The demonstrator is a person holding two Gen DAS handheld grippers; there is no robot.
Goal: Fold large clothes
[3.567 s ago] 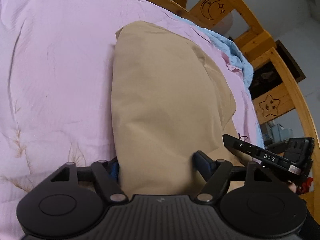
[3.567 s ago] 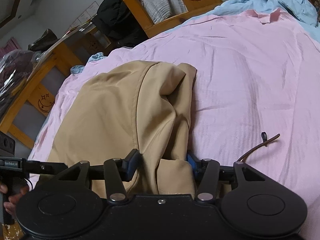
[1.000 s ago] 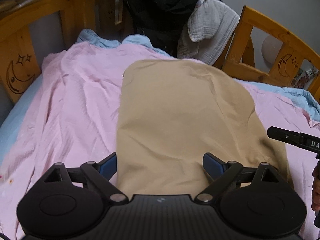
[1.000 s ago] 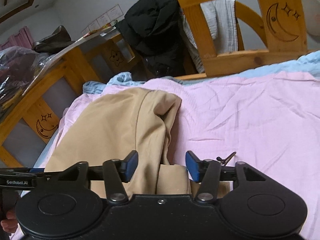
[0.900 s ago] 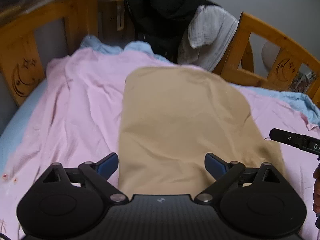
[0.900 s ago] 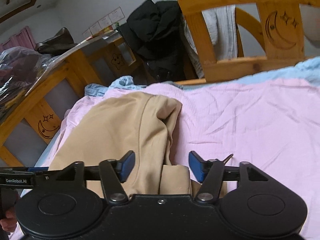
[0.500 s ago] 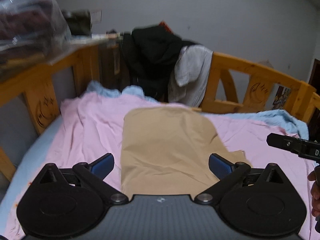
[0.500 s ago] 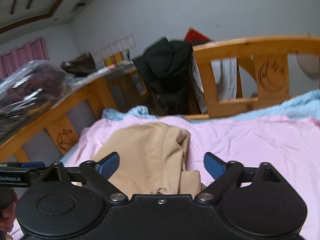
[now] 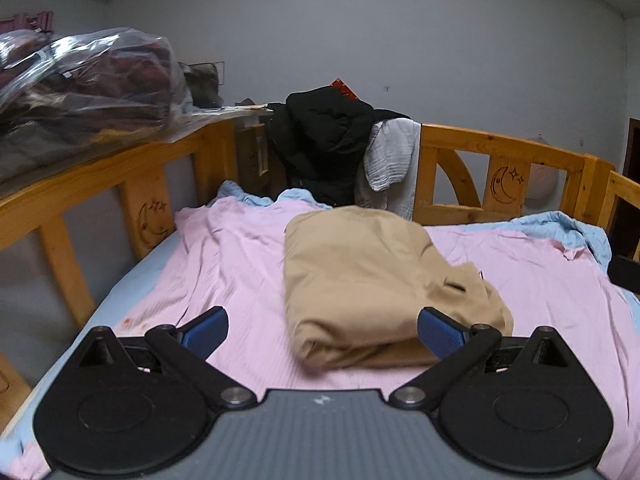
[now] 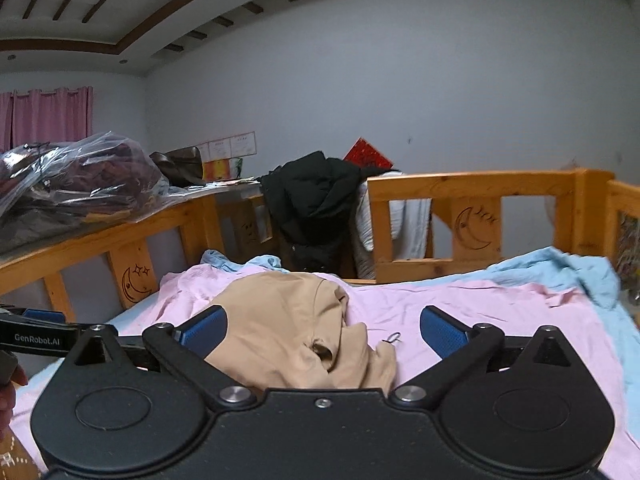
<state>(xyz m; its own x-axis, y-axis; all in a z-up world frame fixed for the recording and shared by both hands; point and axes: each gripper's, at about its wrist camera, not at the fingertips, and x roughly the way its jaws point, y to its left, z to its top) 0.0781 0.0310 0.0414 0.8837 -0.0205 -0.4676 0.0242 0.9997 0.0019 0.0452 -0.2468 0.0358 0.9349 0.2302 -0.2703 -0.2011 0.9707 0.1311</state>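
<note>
Two views: both wrist cameras look across the same bed toward its far rail.
Left view only: the folded tan garment [image 9: 372, 280] shows whole, its near fold edge lying just beyond the fingertips, and a dark edge of the other tool sits at the right border.
Right view only: ceiling beams, pink curtains [image 10: 48, 118], papers pinned to the wall, a small dark loop [image 10: 392, 338] on the sheet beside the garment, and the left tool's arm marked "GenRobot.AI" at the left edge.
Left gripper [image 9: 322, 326]: blue-padded fingers spread wide, holding nothing, above the sheet in front of the garment.
Right gripper [image 10: 322, 326]: fingers spread wide, empty; the garment's bunched near end shows between them.
Garment position: lies flat near the middle of the pink sheet [image 9: 228, 256], apart from both tools.
Long axis: runs from the near side toward the far rail, the far end rounded and the near right corner rumpled.
Surface: pink sheet over a light blue layer [image 9: 560, 224] that shows along the edges.
Room: wooden bed frame [image 9: 492, 148] carved with moons and stars; black jacket [image 9: 324, 136] and white cloth [image 9: 390, 160] draped over the rail; clear plastic bag of clothes [image 9: 84, 76] on the left; grey wall behind.
</note>
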